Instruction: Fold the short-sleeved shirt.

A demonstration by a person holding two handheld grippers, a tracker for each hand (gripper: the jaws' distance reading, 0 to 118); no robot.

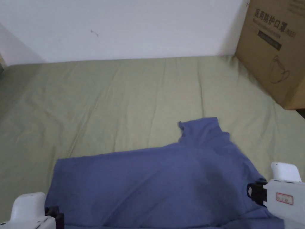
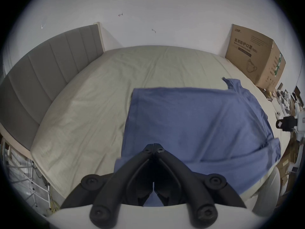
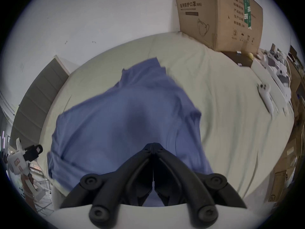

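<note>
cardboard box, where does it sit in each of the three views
Head view: cardboard box at the top right corner, on the bed's far right.
Left gripper view: upper right, beyond the blue shirt.
Right gripper view: top right.
Shared landmark: the white wall behind it.

Plain blue shirt [image 1: 155, 182]; pale olive bed sheet [image 1: 119, 98]; brown cardboard box [image 1: 274, 50]; grey striped headboard [image 2: 41, 77]; black tongs [image 2: 153, 148].
</note>
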